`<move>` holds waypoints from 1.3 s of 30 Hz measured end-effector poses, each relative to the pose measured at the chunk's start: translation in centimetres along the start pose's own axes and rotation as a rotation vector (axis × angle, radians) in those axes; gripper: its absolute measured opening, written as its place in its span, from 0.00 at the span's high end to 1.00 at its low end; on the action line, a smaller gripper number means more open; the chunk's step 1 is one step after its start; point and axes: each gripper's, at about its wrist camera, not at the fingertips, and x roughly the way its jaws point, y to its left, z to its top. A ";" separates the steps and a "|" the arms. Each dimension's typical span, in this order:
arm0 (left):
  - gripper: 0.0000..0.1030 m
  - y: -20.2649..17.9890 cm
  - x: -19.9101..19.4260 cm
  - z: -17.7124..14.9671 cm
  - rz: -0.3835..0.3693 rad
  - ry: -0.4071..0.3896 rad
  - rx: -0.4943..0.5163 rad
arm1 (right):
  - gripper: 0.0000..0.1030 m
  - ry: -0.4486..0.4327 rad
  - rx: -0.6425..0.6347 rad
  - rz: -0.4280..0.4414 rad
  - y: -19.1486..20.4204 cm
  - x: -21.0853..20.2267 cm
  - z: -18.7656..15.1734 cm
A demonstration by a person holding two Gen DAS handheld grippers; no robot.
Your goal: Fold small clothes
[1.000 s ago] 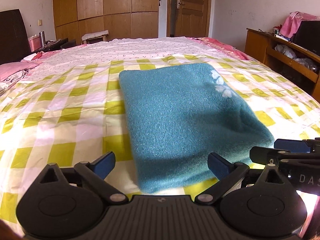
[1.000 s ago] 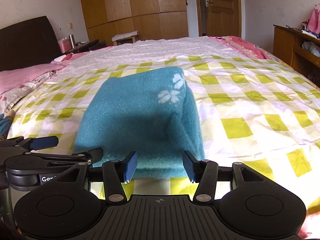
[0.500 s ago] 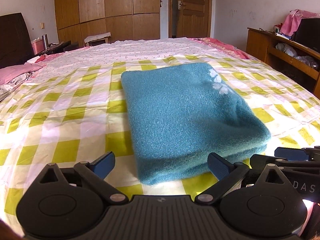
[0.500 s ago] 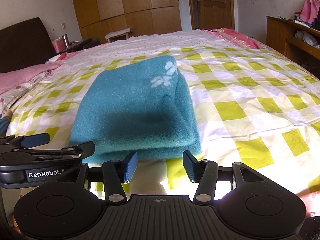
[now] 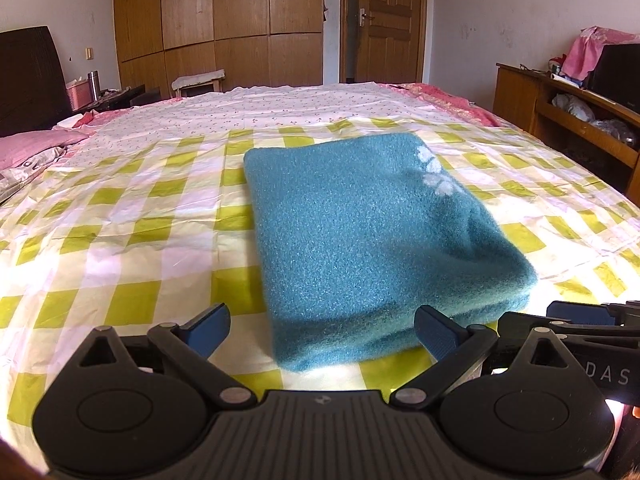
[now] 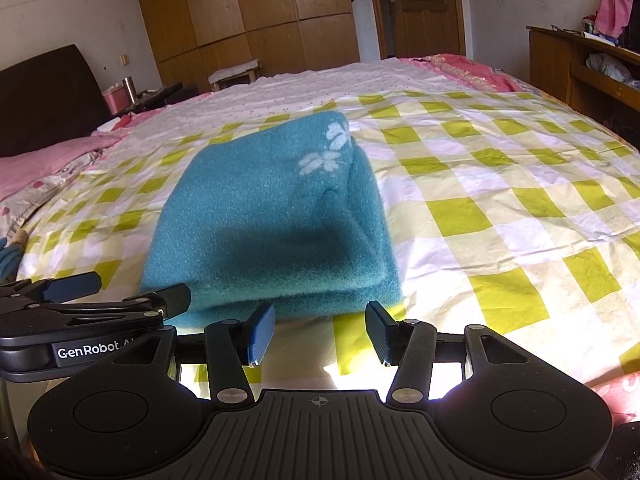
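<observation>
A teal fleece garment (image 5: pixel 360 236) with white flower prints lies folded into a thick rectangle on the green-and-white checked bedsheet (image 5: pixel 120 248). It also shows in the right wrist view (image 6: pixel 272 224). My left gripper (image 5: pixel 322 330) is open and empty, just short of the garment's near edge. My right gripper (image 6: pixel 320 332) is open and empty, just short of the same near edge. The right gripper shows at the lower right of the left wrist view (image 5: pixel 576 320). The left gripper shows at the lower left of the right wrist view (image 6: pixel 80 300).
A dark headboard (image 5: pixel 28 80) and pink pillows (image 5: pixel 32 148) are at the left. Wooden wardrobes (image 5: pixel 220 24) and a door (image 5: pixel 386 20) stand beyond the bed. A wooden desk (image 5: pixel 568 112) with clutter stands at the right.
Both grippers have pulled back from the folded garment and risen a little. The garment has stayed in place on the bed.
</observation>
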 end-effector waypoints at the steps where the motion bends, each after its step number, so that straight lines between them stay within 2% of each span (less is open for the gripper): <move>1: 0.00 0.0 -0.1 0.0 0.001 -0.002 -0.001 | 0.51 -0.001 0.002 0.001 0.0 0.0 0.0; 39: 0.02 -0.5 -0.2 0.0 -0.010 -0.002 -0.014 | 0.51 -0.009 0.012 -0.002 -0.4 -0.5 -0.1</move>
